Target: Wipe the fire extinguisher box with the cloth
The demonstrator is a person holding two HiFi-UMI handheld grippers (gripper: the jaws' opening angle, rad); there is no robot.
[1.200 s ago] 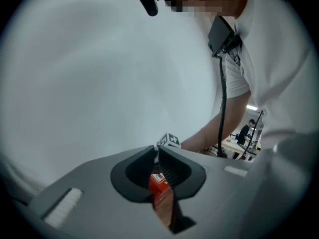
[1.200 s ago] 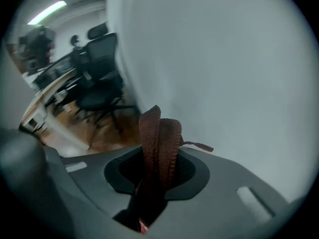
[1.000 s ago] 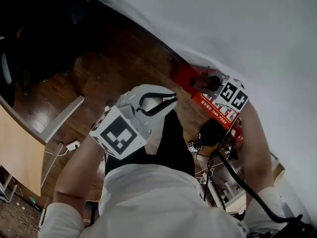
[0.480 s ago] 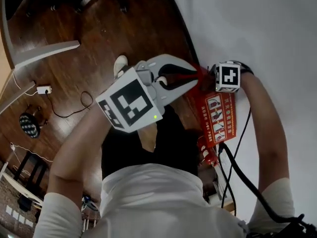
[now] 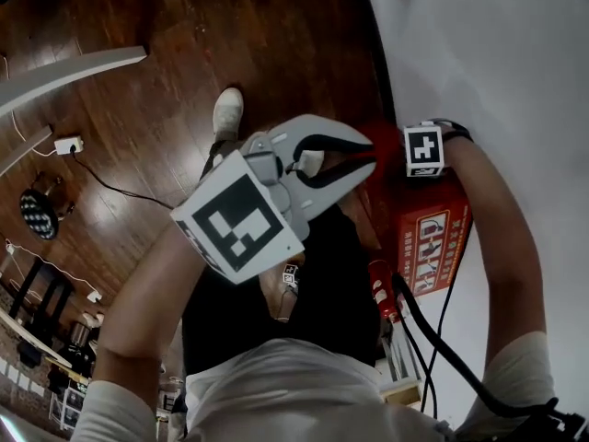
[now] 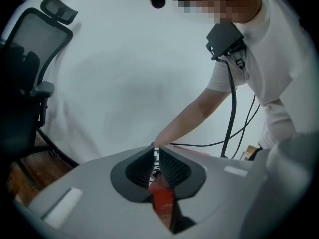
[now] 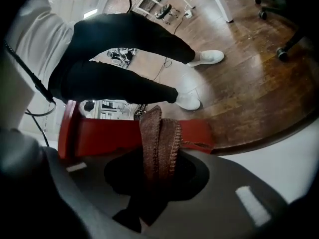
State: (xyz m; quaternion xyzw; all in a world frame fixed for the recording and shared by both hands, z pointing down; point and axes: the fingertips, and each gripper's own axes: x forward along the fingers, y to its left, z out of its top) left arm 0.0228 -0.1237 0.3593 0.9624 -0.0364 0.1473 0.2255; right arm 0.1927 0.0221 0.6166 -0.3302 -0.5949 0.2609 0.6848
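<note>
The red fire extinguisher box (image 5: 433, 242) stands on the floor against the white wall (image 5: 515, 53). In the right gripper view its red top (image 7: 99, 136) lies just past the jaws. My right gripper (image 7: 158, 136) is shut on a folded brownish-red cloth (image 7: 159, 143), which hangs against that top. In the head view only the right gripper's marker cube (image 5: 423, 150) shows, at the box's upper end. My left gripper (image 5: 366, 159) hovers right beside it, tips together and holding nothing. In the left gripper view (image 6: 156, 156) a sliver of red box shows through the narrow slit.
Dark wooden floor (image 5: 138, 155) fills the left. On it lie a power strip with a cable (image 5: 64, 144) and a pale desk edge (image 5: 74, 67). The person's white shoe (image 5: 227, 113) is near the box. An office chair (image 6: 30, 83) stands by the wall. A black cable (image 5: 433, 339) trails from the right arm.
The head view has swung, so the box now sits lower and to the right. The left gripper's tips have closed in beside the right gripper's cube at the box's top end.
</note>
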